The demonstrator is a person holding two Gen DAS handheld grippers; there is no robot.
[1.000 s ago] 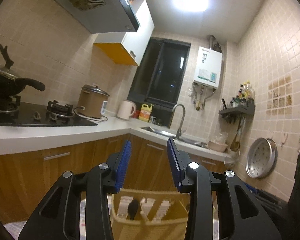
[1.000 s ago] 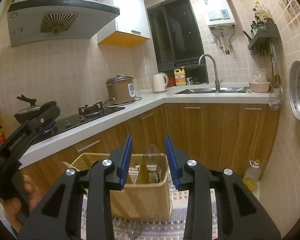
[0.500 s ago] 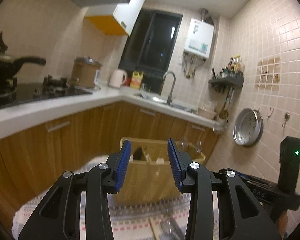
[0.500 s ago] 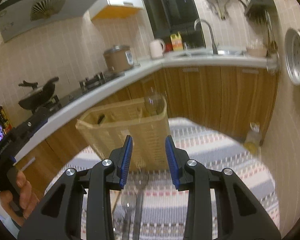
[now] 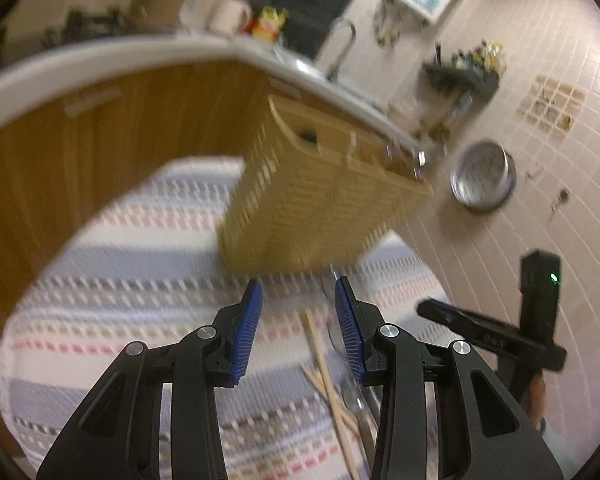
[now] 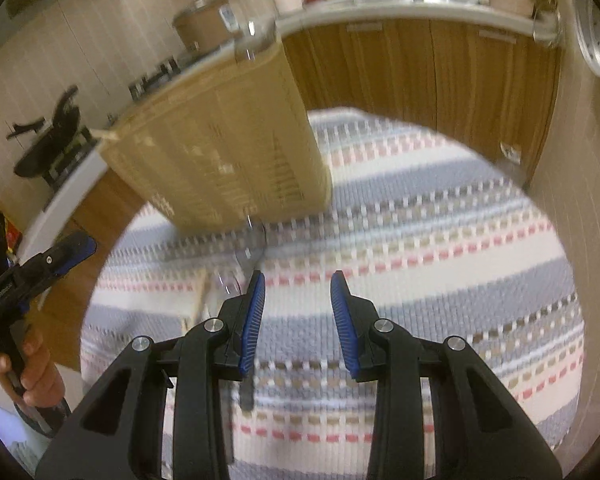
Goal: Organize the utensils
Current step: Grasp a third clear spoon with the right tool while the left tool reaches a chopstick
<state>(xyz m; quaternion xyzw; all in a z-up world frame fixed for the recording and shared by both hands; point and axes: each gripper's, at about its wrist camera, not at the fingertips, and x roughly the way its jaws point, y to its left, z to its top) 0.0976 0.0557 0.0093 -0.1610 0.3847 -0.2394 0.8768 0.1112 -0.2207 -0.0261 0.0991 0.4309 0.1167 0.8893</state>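
A tan slatted utensil basket (image 5: 320,200) stands on a striped cloth, with a few utensil tips poking out of its top; it shows again in the right wrist view (image 6: 220,148). Wooden chopsticks (image 5: 328,380) and clear plastic spoons (image 5: 350,396) lie on the cloth in front of it. My left gripper (image 5: 298,292) is open and empty, tilted down over the cloth just left of the chopsticks. My right gripper (image 6: 297,284) is open and empty over bare cloth; clear spoons (image 6: 236,280) lie just left of its left finger. Both views are blurred.
The round table's striped cloth (image 6: 440,240) has wooden kitchen cabinets (image 6: 420,68) behind it. A tiled wall (image 5: 540,160) with a hanging metal pan (image 5: 482,178) is on the right. A hand (image 6: 36,376) holds the left gripper at the table's left edge.
Both grippers have tilted down from facing the kitchen walls to facing the table and have sunk toward it. The basket and the loose utensils came into view. Jaw openings look unchanged.
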